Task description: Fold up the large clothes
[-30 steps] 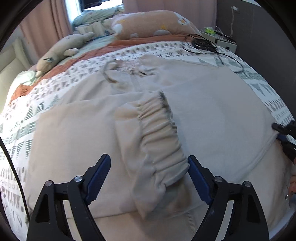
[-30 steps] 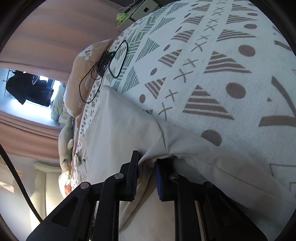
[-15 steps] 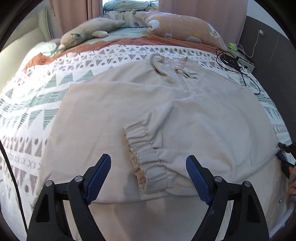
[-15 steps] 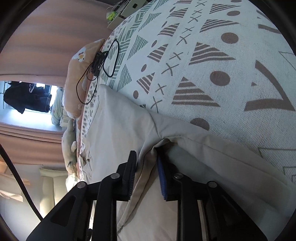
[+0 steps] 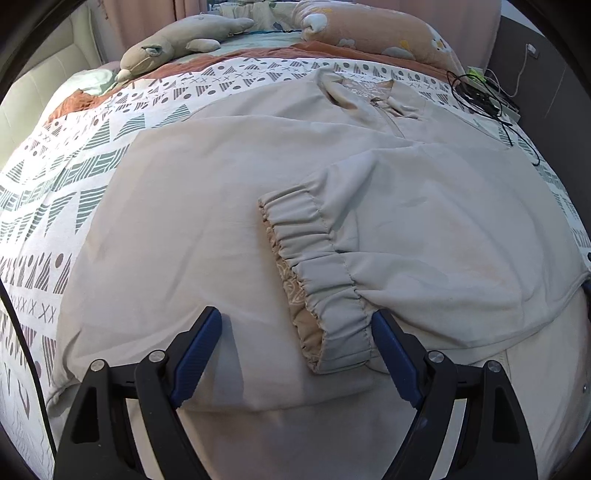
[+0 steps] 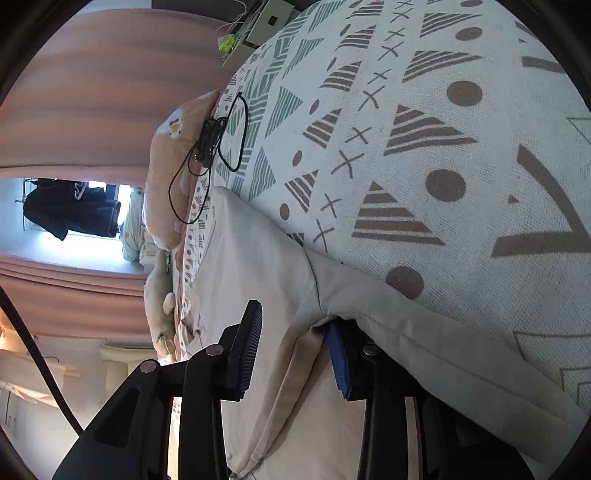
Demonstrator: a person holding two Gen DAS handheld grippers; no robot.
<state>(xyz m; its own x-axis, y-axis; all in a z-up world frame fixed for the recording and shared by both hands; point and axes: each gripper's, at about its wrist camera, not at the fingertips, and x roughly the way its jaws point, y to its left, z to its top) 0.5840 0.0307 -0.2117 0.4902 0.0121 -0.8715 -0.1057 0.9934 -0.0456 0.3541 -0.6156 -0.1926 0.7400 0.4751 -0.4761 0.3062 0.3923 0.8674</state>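
Left wrist view: left hand-held gripper (image 5: 295,343) spread wide above beige jacket (image 5: 184,229) on bed (image 5: 55,177); right hand-held gripper (image 6: 293,350) parted around jacket's edge.

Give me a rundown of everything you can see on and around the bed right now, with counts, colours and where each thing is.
jacket: one, beige, spread across the bed, zip at the neck
sleeve cuff: one, beige, gathered elastic, folded across the jacket's front
bedspread: one, white with grey and brown shapes, under the jacket
plush animal: one, grey, at the head of the bed
long pillow: one, peach, at the head of the bed
cable: one, black, coiled at the far right edge of the bed
curtains: pink, beside the window
left gripper: black with blue pads, open, above the jacket
right gripper: black with blue pads, parted around the jacket's edge
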